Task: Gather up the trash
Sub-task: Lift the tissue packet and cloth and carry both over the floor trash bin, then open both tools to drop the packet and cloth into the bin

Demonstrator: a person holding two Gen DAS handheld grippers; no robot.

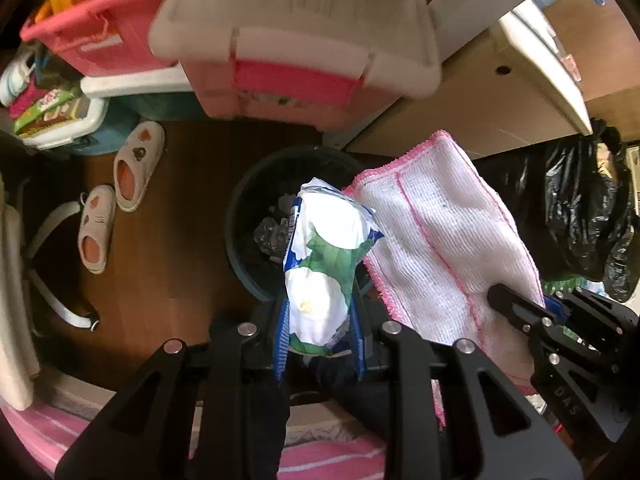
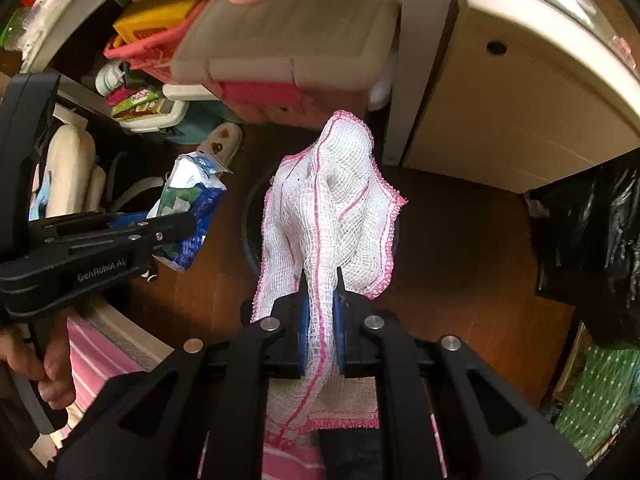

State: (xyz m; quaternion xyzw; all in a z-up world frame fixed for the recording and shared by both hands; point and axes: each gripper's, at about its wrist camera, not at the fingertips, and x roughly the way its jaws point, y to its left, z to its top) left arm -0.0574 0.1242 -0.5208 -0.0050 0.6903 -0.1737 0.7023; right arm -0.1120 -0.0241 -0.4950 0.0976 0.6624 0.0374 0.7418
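My left gripper [image 1: 320, 316] is shut on a crumpled white, green and blue wrapper [image 1: 324, 264], held above a dark round trash bin [image 1: 248, 216] on the wooden floor. The bin holds dark crumpled trash. My right gripper [image 2: 320, 280] is shut on a white mesh cloth with pink edging [image 2: 332, 204], held over the same bin [image 2: 250, 228], which the cloth mostly hides. The cloth [image 1: 436, 240] and right gripper [image 1: 520, 308] show at the right of the left wrist view. The wrapper [image 2: 188, 208] and left gripper [image 2: 176, 224] show at the left of the right wrist view.
Pink and white storage boxes [image 1: 296, 40] sit beyond the bin. A pair of slippers [image 1: 120, 192] lies on the floor to the left. A desk panel [image 2: 500, 100] stands at the right, with black plastic bags [image 1: 588, 208] beside it. A pink striped fabric [image 1: 332, 460] lies below.
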